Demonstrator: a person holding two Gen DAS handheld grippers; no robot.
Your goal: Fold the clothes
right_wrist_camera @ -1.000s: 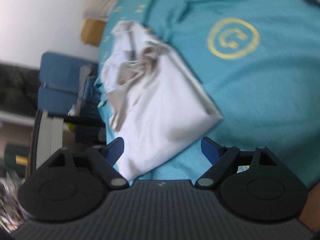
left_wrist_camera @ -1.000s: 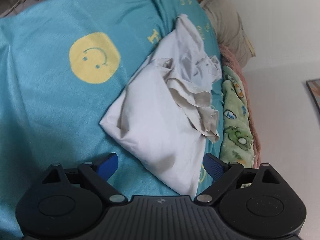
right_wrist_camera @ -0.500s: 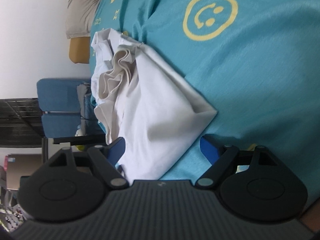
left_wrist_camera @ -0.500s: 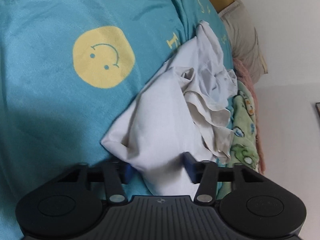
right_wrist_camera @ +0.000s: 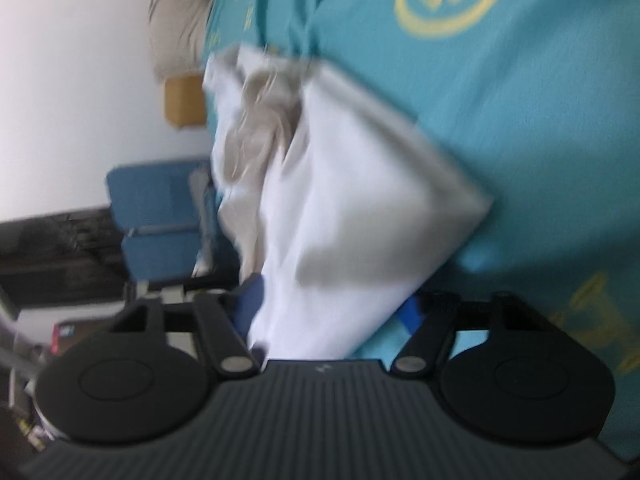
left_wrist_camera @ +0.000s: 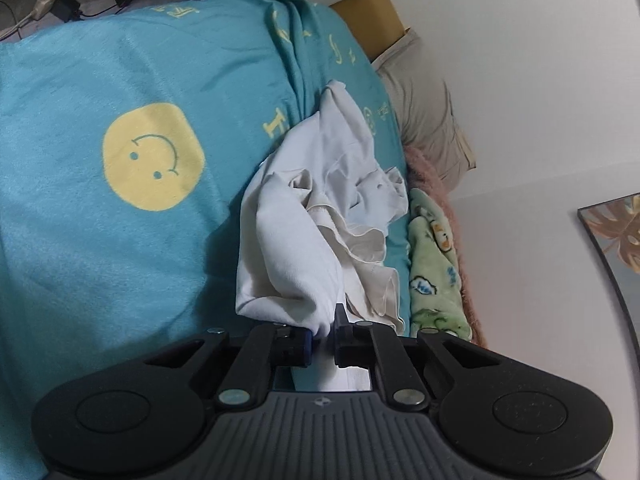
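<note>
A crumpled white garment (left_wrist_camera: 304, 240) lies on a teal bedspread (left_wrist_camera: 100, 260) printed with yellow smiley faces. In the left wrist view my left gripper (left_wrist_camera: 322, 336) is closing, and its blue pads pinch the garment's near corner into a tight bunch. The right wrist view is blurred. It shows the same garment (right_wrist_camera: 352, 208) from the other side, with a flat corner lying between the jaws of my right gripper (right_wrist_camera: 332, 308). Those jaws are closing but still stand well apart, one finger (right_wrist_camera: 250, 300) at the cloth's left edge.
A green cartoon-print blanket (left_wrist_camera: 432, 272), a pink fluffy throw (left_wrist_camera: 424, 164) and a beige pillow (left_wrist_camera: 428, 120) line the bed's edge by the white wall. A framed picture (left_wrist_camera: 612, 240) hangs there. A blue chair (right_wrist_camera: 160, 220) stands beside the bed.
The left jaws went from wide open to pinched on the garment's corner, bunching it. The right gripper rolled, sank a little, and its jaws narrowed around the other corner.
</note>
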